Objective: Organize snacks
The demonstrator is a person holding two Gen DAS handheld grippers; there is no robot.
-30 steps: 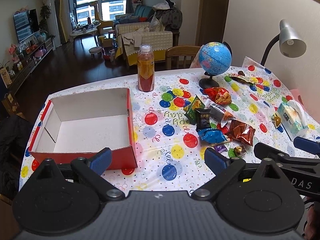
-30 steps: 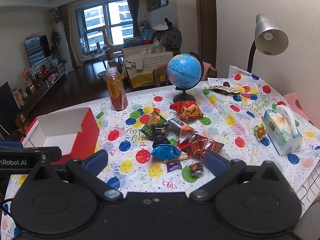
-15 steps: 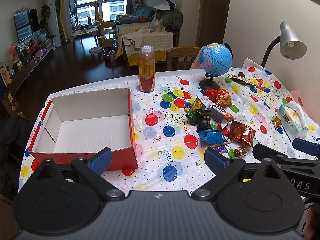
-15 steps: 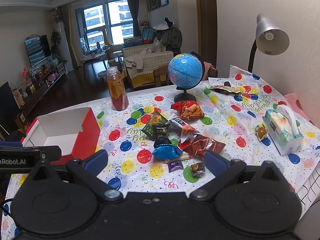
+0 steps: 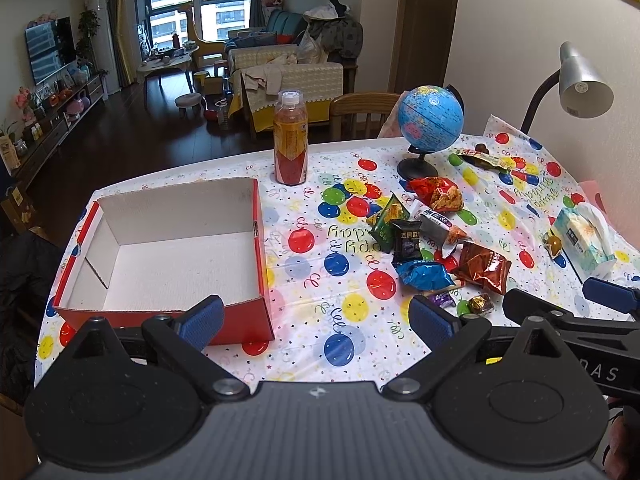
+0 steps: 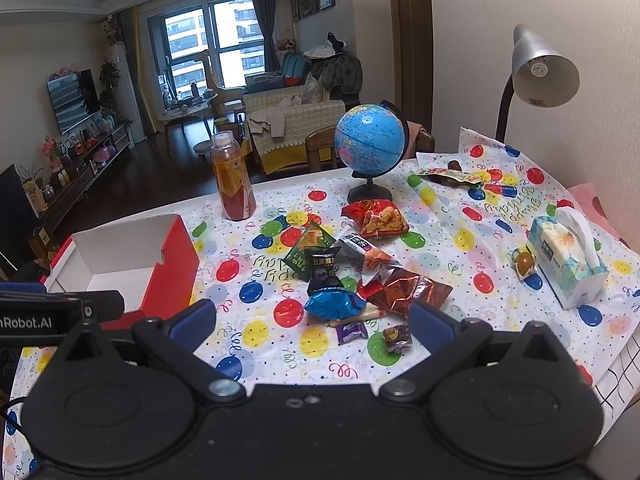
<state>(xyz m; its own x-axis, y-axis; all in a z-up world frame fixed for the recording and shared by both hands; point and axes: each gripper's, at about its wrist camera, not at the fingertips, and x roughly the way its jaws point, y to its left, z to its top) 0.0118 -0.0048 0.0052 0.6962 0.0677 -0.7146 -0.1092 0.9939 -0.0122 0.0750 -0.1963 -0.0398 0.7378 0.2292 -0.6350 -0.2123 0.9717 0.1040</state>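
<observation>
An empty red cardboard box [image 5: 262,248] [image 6: 176,264] with a white inside sits on the left of the table. A heap of snack packets lies to its right: blue [image 5: 426,274] [image 6: 334,304], brown-red foil [image 5: 484,266] [image 6: 408,292], black [image 5: 406,240] [image 6: 323,270], green [image 5: 386,218] [image 6: 310,240], red chips [image 5: 438,196] [image 6: 378,216]. Small purple [image 6: 351,332] and dark [image 6: 397,338] candies lie nearest. My left gripper [image 5: 316,322] is open and empty above the front table edge, near the box. My right gripper [image 6: 312,318] is open and empty, just short of the heap.
A juice bottle [image 5: 291,140] and a globe [image 5: 430,120] stand at the back. A tissue pack [image 6: 568,260] and a desk lamp [image 6: 540,68] are on the right. A green packet [image 6: 448,178] lies behind the globe. A balloon-print cloth [image 5: 344,292] covers the table.
Both grippers have drifted very slightly; the view is almost the same. Nothing on the table has moved, and both jaws stay open.
</observation>
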